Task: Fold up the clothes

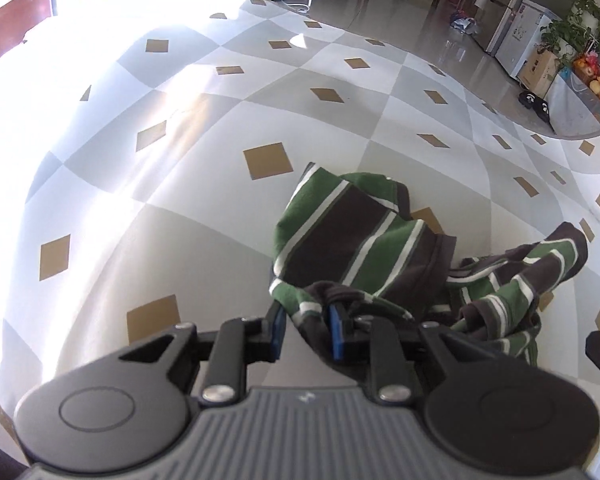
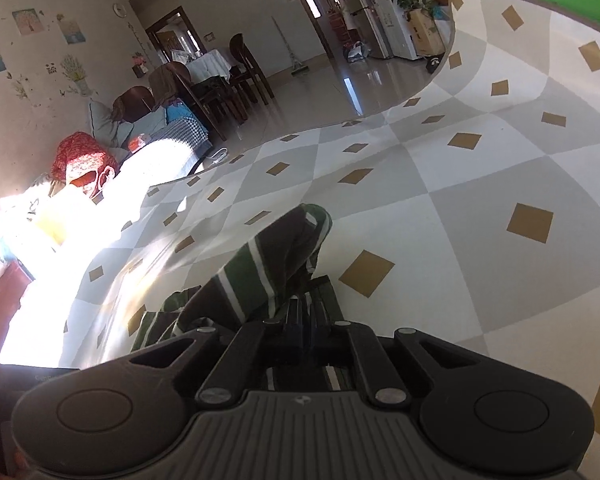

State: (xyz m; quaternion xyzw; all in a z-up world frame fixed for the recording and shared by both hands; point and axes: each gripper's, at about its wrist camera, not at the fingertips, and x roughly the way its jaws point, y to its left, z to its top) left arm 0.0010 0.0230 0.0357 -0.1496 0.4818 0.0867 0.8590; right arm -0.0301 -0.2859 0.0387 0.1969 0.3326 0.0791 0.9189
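**Q:** Where is the garment, and how does it lie?

**A:** The striped garment (image 1: 352,248), green, brown and white, lies bunched on the desk (image 1: 180,184), which is covered in a checked cloth with tan diamonds. In the left wrist view its long axis runs from my left gripper (image 1: 306,330) away and to the right, with a second lobe trailing right.

**Q:** State of each gripper?

**A:** The left gripper points steeply down, its blue pads pinching a fold of the garment's near edge. My right gripper (image 2: 304,328) tilts down less steeply, jaws closed; fabric appears clamped between them, though shadow obscures the contact.
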